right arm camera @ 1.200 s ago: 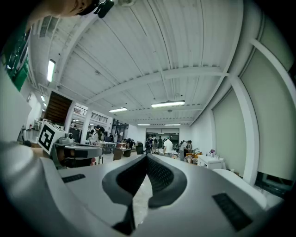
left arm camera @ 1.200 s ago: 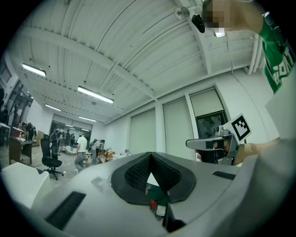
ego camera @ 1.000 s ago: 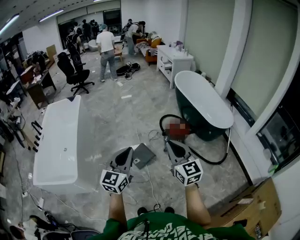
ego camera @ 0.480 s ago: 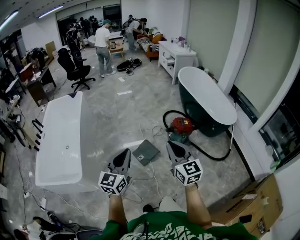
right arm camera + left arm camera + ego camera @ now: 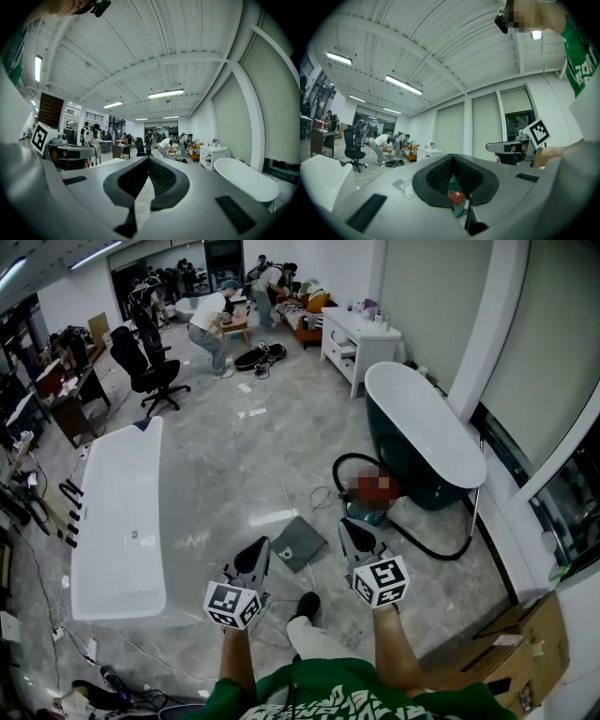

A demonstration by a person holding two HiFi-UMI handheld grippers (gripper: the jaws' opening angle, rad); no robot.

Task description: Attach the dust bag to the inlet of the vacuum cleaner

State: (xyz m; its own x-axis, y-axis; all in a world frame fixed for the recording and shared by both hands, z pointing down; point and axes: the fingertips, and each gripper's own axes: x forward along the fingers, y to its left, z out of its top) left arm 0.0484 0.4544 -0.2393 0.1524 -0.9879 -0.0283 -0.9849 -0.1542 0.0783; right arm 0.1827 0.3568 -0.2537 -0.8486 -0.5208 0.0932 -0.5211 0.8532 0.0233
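A red vacuum cleaner (image 5: 372, 495) with a black hose (image 5: 441, 549) stands on the floor beside a dark tub. The dust bag (image 5: 298, 543), a flat grey square, lies on the floor to its left. My left gripper (image 5: 258, 552) is held level above the floor just left of the bag, and my right gripper (image 5: 351, 533) hangs between the bag and the vacuum. Both have their jaws together with nothing in them. In the left gripper view the vacuum cleaner (image 5: 457, 200) shows small through the slit under the gripper's (image 5: 453, 157) tips. In the right gripper view, that gripper's (image 5: 149, 158) pads meet too.
A white bathtub (image 5: 122, 512) stands at the left and a dark green tub (image 5: 427, 423) at the right. Cables (image 5: 281, 601) trail over the floor by my shoe (image 5: 303, 606). A cardboard box (image 5: 516, 652) sits at the lower right. Several people, an office chair (image 5: 145, 371) and a white cabinet (image 5: 361, 338) are far back.
I have stepped forward: the vacuum and dust bag are nearer and lower in the head view, and a leg now shows between the grippers. Both grippers stayed shut.
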